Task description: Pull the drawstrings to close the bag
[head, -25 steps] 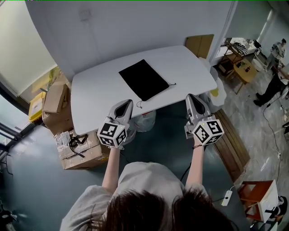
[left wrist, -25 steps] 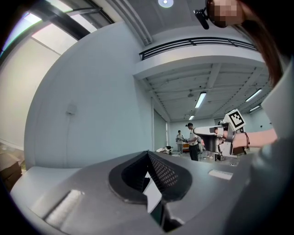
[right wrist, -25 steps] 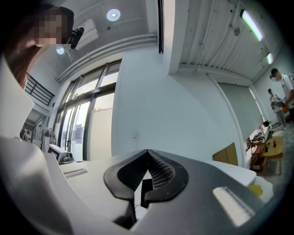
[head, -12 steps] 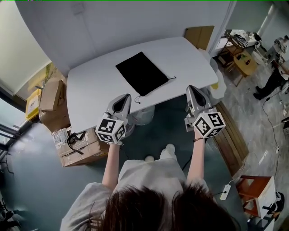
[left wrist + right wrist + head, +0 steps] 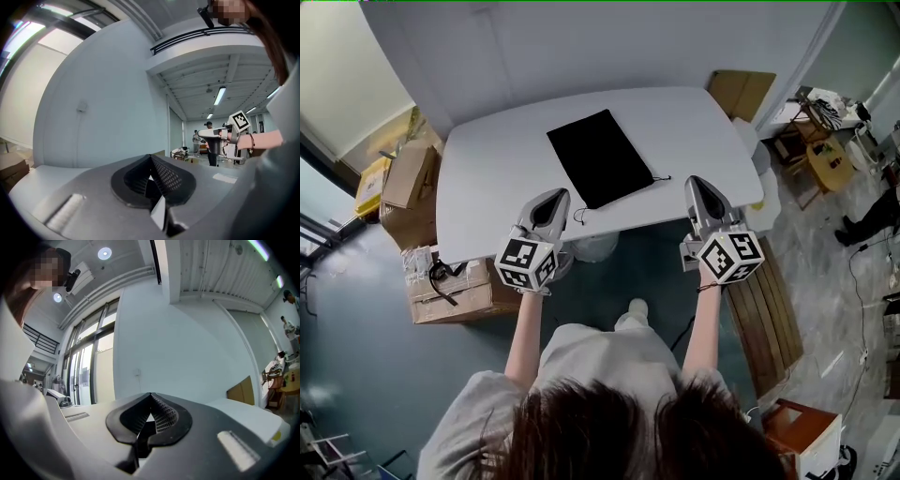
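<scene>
A flat black drawstring bag point(image 5: 600, 157) lies on the white table point(image 5: 487, 178), its mouth toward the near edge. One thin cord end point(image 5: 579, 217) trails at its near left corner, another point(image 5: 661, 177) at its right corner. My left gripper point(image 5: 547, 201) hovers at the table's near edge, just left of the left cord, jaws shut and empty. My right gripper point(image 5: 700, 184) hangs off the table's near right corner, right of the other cord, also shut on nothing. In both gripper views the jaws point(image 5: 151, 161) point(image 5: 150, 399) meet at the tips; the bag is hidden there.
Cardboard boxes point(image 5: 450, 286) are stacked on the floor left of the table. A wooden pallet point(image 5: 769, 309) lies on the floor at right. A brown board point(image 5: 741, 92) leans behind the table's far right corner. A person point(image 5: 867, 211) stands far right.
Both grippers have drifted toward the table and the bag's near edge. The view has shifted with the head; the bag has not moved on the table.
</scene>
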Available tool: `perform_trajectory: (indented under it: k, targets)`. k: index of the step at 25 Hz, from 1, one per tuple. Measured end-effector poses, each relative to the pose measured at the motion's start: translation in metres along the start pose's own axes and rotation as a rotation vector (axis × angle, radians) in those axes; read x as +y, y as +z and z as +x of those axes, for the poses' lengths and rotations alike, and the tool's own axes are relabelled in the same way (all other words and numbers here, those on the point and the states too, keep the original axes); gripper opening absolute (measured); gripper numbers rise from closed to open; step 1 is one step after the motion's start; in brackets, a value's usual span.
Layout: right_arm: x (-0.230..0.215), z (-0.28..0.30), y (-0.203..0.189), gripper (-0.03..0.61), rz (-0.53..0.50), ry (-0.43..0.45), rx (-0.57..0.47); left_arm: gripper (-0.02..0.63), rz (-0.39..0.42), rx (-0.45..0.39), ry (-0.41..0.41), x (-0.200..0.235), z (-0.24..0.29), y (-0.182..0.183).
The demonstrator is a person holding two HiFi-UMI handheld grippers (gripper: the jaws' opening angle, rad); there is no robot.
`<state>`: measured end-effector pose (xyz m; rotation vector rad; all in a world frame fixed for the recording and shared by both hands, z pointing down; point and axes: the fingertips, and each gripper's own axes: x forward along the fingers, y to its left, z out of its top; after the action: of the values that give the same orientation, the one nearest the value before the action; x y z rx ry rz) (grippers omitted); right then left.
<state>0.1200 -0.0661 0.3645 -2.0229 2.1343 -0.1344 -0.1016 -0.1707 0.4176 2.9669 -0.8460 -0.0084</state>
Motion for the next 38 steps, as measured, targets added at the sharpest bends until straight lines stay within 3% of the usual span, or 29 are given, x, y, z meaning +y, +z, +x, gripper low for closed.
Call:
perform_trajectory:
  k: [14,22,28,38]
  targets:
    - [-0.058,0.074,-0.012,0.014,0.012,0.235,0.119,-0.008,-0.023,0.022,0.205,-0.002,0.05,-0.012]
    - [-0.067,0.099,-0.034,0.014,0.021,0.337,0.183,-0.008,-0.017,0.059,0.299,-0.001,0.052,-0.027]
    - [-0.066,0.117,-0.048,0.014,0.031,0.365,0.219,-0.008,-0.032,0.094,0.33,0.007,0.051,-0.037]
    - [-0.075,0.142,-0.079,0.014,0.052,0.323,0.296,-0.008,-0.068,0.196,0.288,0.028,0.065,-0.069]
